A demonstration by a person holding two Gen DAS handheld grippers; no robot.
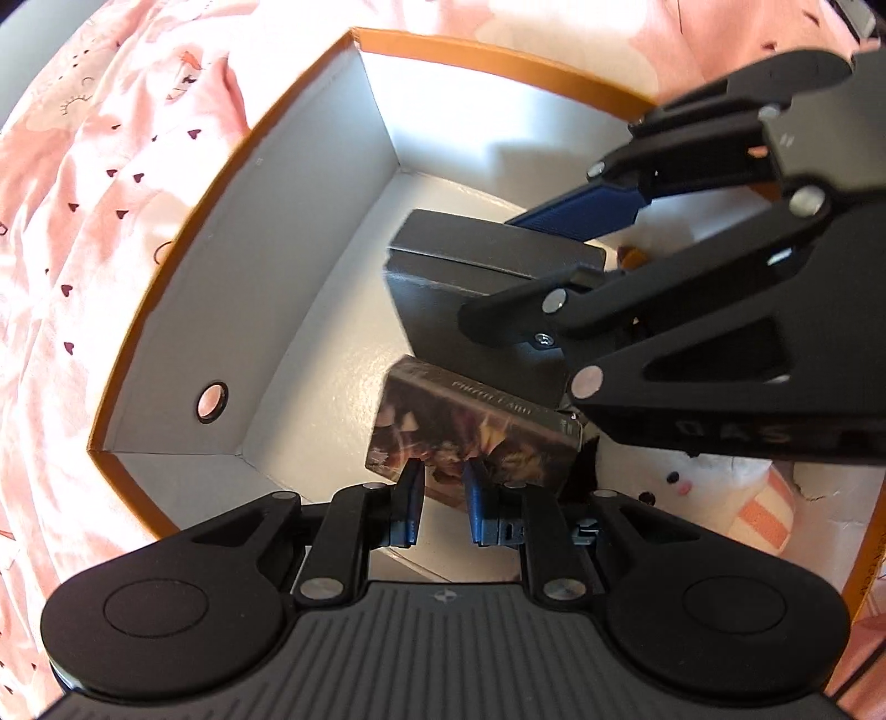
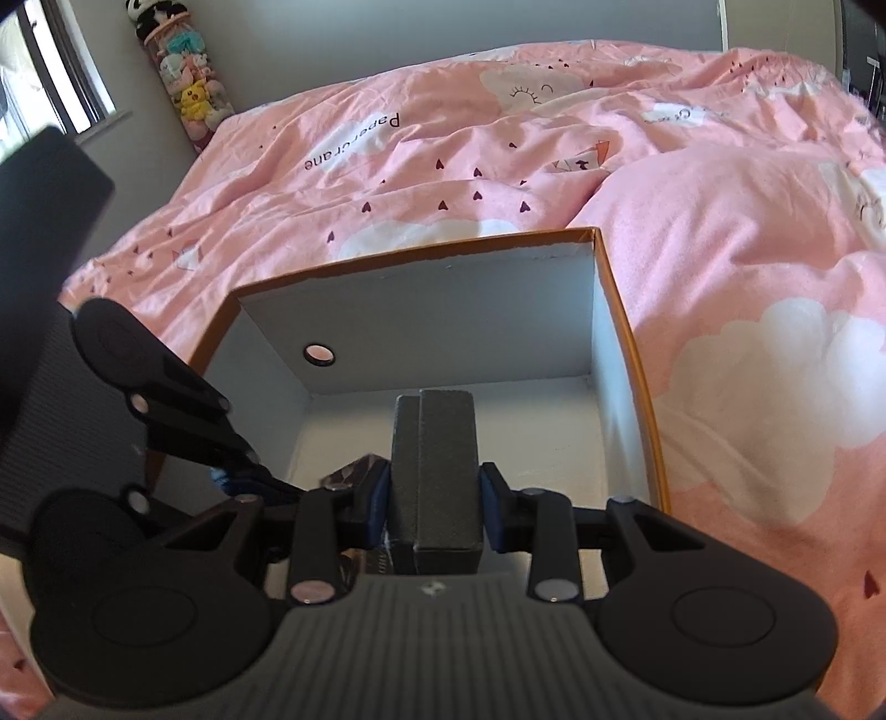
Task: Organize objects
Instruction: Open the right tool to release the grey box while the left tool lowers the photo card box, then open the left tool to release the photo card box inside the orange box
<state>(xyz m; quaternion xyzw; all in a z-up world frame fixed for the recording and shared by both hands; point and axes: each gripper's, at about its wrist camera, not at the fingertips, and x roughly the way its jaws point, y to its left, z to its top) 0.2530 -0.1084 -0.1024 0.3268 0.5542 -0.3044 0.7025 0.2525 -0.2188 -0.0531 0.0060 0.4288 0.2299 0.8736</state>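
Left claw closed on the near edge of a printed card pack, low inside the orange-rimmed box. Right claw grips a dark grey case upright just beyond, in the same box. Pink duvet around and beyond

Pink-quilted bed — grey wall, sunlit window.

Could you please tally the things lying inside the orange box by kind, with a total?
Dark grey box: 1
Picture-printed box: 1
Plush toy: 1
Total: 3
A small brown bit beside the dark grey box is too hidden to count.
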